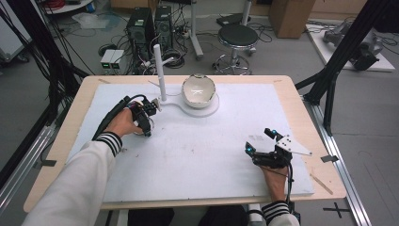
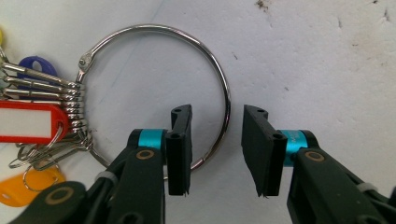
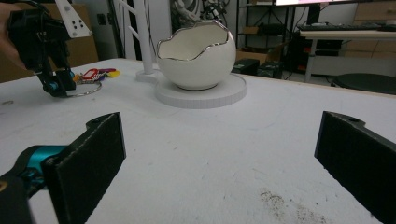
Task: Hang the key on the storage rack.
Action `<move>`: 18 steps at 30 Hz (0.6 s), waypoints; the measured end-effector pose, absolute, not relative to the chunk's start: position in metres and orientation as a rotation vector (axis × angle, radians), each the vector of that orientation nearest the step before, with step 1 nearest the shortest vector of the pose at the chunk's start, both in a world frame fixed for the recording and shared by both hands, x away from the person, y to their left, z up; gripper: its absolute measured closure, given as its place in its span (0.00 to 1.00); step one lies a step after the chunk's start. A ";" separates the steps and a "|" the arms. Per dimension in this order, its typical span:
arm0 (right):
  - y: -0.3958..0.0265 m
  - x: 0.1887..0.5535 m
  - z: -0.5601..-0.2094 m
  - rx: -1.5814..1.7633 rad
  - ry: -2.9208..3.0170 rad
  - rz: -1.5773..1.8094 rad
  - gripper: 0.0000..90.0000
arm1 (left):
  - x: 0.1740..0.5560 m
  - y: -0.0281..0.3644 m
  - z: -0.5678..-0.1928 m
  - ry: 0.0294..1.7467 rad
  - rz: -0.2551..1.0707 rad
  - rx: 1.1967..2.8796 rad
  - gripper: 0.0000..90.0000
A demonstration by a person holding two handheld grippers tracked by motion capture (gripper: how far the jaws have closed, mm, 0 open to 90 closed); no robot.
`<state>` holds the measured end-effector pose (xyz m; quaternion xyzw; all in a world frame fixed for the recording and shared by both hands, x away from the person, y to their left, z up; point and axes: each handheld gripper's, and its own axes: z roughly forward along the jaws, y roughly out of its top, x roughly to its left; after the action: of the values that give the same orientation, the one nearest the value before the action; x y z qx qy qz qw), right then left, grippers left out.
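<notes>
From the high view, a wooden desk (image 1: 61,141) carries a big white board (image 1: 197,150). Near the board's far edge, about the middle, sits a white bowl shaped like a cracked egg (image 1: 199,90) on a round white base (image 1: 207,107). Just left of it a white post (image 1: 160,73) stands upright. The left gripper (image 1: 147,123) is held in the person's left hand (image 1: 123,122) over the left part of the board, nearer the far edge. It points down at the board. The right gripper (image 1: 259,141) is well apart from it, near the board's right edge and closer to the near edge. Its jaws are spread wide with nothing between them.

In the left gripper view, a big silver ring (image 2: 187,88) lies flat on the white board. A bunch of key tags hangs on the ring's left side — a red tag (image 2: 32,122), a blue tag (image 2: 35,64) and a yellow tag (image 2: 28,184). The left gripper (image 2: 217,140) has its jaws apart. One jaw is inside the ring and the other is outside, so the ring's wire sits in the gap. The jaws are not yet squeezing it.

In the right gripper view, the right gripper (image 3: 219,154) is released — its two black jaws stand far apart over bare white board. Farther off the egg bowl (image 3: 196,56) sits on its base (image 3: 201,93). At the left the other gripper (image 3: 51,84) reaches down to the ring (image 3: 84,89) beside the tags.
</notes>
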<state>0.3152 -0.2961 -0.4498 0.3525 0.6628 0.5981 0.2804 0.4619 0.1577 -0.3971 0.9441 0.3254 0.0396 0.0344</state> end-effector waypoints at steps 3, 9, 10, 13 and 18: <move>-0.296 0.315 -0.450 0.946 1.777 1.604 0.01 | 0.462 0.157 -0.397 1.009 0.128 2.905 0.72; -0.296 0.315 -0.450 0.954 1.776 1.606 0.01 | 0.462 0.155 -0.400 1.018 0.136 2.901 0.74; -0.296 0.315 -0.450 0.948 1.777 1.606 0.01 | 0.462 0.155 -0.401 1.017 0.138 2.904 0.74; -0.296 0.315 -0.450 0.948 1.775 1.606 0.02 | 0.463 0.155 -0.401 1.012 0.130 2.919 0.77; -0.296 0.315 -0.450 0.948 1.777 1.605 0.02 | 0.463 0.154 -0.402 1.018 0.127 2.921 0.80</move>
<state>0.3152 -0.2961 -0.4498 0.3535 0.6625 0.5984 0.2794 0.4630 0.1544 -0.4021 0.9432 0.3287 0.0411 0.0230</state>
